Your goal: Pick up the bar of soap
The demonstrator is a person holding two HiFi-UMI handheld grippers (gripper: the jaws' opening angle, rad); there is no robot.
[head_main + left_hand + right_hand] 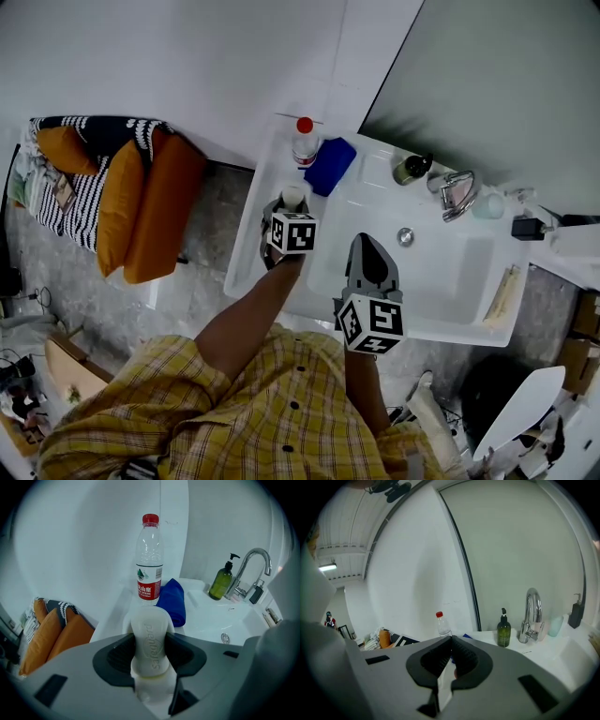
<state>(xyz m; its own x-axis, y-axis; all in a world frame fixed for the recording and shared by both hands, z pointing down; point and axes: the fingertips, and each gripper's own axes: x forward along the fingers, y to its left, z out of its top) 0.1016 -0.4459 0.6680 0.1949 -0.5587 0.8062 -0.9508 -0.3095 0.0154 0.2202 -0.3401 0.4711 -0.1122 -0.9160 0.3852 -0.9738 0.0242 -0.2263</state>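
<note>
cushions point(164, 202): two orange ones are seen side by side at the far left of the head view, beside a striped black-and-white cloth point(70, 202).
left gripper point(286, 208) point(151, 660): one, held over the left end of the sink top. Its jaws are closed on the bar of soap, one pad pressed against each long side.
bar of soap point(151, 634) point(293, 195): one, white and oval, with a brand name embossed on its face. It is gripped around its middle and stands upright between the left jaws, left of centre in the head view and lifted clear of the sink top.
water bottle point(304, 141) point(150, 559): one, clear with a red cap. It stands upright just beyond the soap, at the back left corner of the sink top.
towel point(328, 166) point(172, 601): one, blue and folded, laid just right of the bottle.
right gripper point(369, 251) point(451, 641): one, held over the front of the basin. Its jaws are pressed together at the tips and nothing is held between them.
sink point(450, 272): one, white, with one drain point(405, 236) in the basin.
pump bottle point(411, 169) point(503, 632): one green one, placed just left of the faucet.
faucet point(457, 194) point(531, 616): one, chrome, at the back of the basin.
cup point(487, 204): one, pale, just right of the faucet.
</note>
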